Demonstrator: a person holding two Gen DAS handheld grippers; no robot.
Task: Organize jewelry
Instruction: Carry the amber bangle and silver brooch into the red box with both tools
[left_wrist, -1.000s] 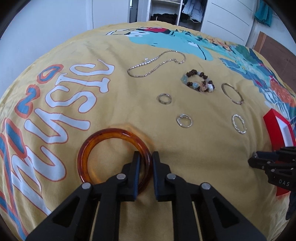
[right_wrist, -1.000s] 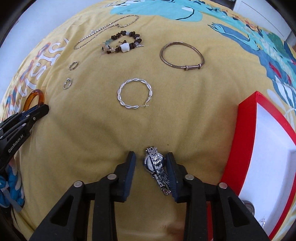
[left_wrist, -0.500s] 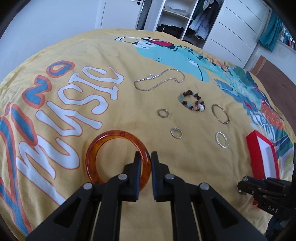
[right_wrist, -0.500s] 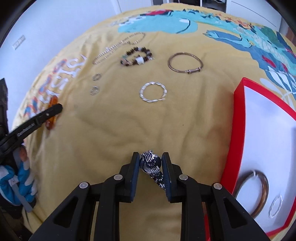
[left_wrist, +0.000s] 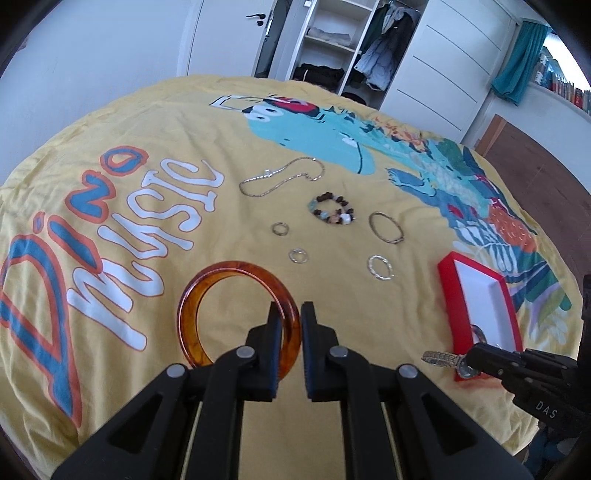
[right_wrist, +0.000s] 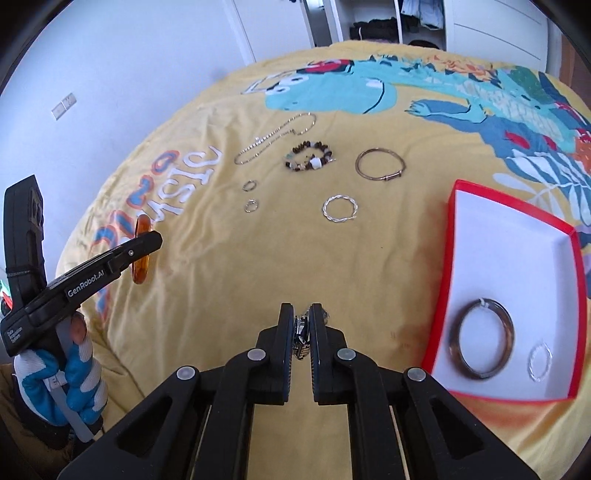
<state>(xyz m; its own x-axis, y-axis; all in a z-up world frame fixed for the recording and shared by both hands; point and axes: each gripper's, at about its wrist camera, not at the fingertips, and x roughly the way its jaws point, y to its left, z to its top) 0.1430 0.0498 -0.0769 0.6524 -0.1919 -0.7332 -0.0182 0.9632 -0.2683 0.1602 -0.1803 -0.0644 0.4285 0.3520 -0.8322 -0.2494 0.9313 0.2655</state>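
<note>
The left hand-held gripper (left_wrist: 287, 325) pinches the amber bangle (left_wrist: 236, 314) by its rim, lifted off the bed (left_wrist: 369, 332), likely bound for the red box (right_wrist: 452, 258). The right hand-held gripper (right_wrist: 302, 325) clamps the silver watch (right_wrist: 301, 338), mostly hidden between its fingers.

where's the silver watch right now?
Clamped in the right gripper, held off the yellow bedspread just left of the red box. In the left wrist view the silver watch sticks out of that gripper at lower right.
</note>
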